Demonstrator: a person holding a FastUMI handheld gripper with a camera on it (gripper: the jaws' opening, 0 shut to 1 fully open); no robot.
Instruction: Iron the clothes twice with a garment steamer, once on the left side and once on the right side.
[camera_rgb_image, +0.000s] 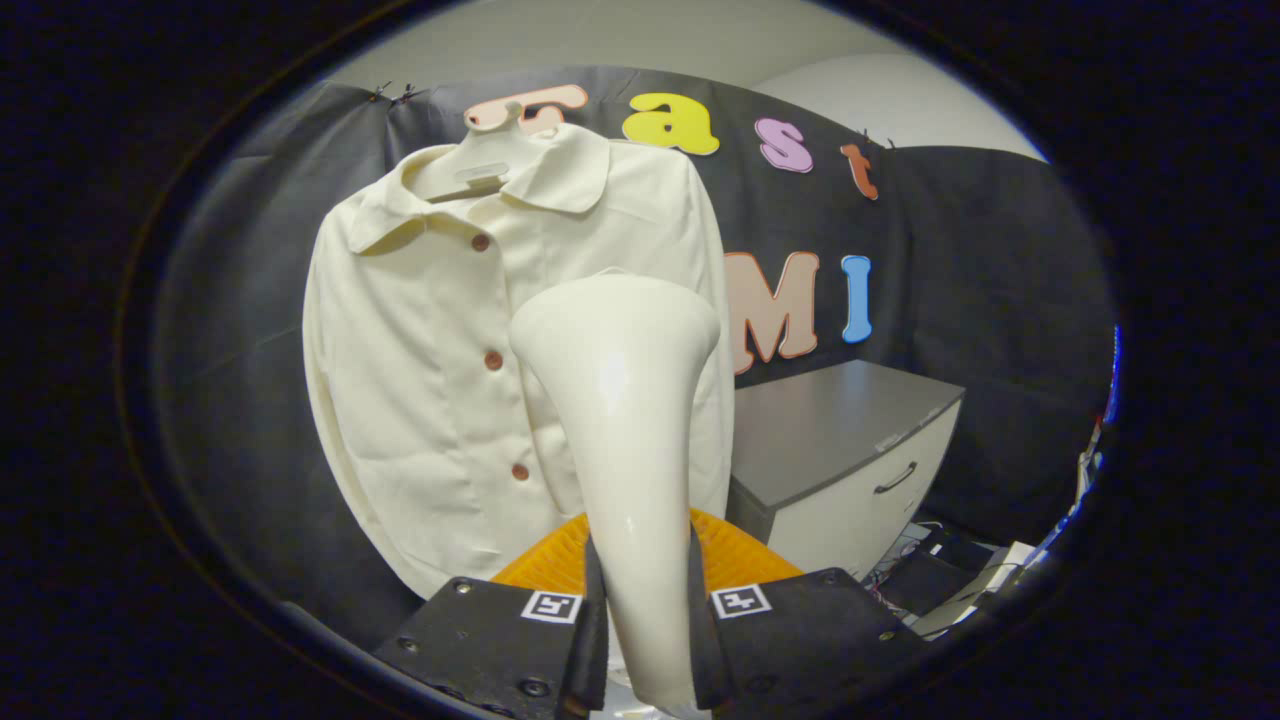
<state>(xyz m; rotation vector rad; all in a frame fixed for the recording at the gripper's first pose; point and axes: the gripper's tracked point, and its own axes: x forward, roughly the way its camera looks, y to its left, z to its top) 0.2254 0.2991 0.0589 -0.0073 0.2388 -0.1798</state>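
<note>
Gripper: clenched on the garment steamer; both fingers press the narrow handle from either side, with no gap between pads and handle.

Opening: narrow, only as wide as the handle's lower stem.

Steamer: upright between the fingers, flaring to a wide head above and ahead of them. The head's face points away toward the garment, so the steam plate itself is hidden.

Orange part: ribbed, just beyond the fingers behind the handle's base; what it belongs to cannot be told.

Shirt: cream, buttoned, hanging on a hanger against the booth wall, directly ahead of the fingers and somewhat to their left. The steamer head overlaps the side of the shirt front toward the cabinet; whether it touches the cloth cannot be told.

Cabinet: grey top, pale drawer front with a handle, beyond the fingers to the right, near the shirt's hem.

Clutter: cables and boxes low on the right, past the cabinet.

Step in hand (judgement): steamer grasped and presented to the shirt; looks like the approach to, or an early part of, a pass on one side of the front.

Next move (judgement): bring the head flat to the cloth near the shoulder, draw down along that side, then repeat on the other side of the button line. Grip must hold firm so the handle does not twist.
</note>
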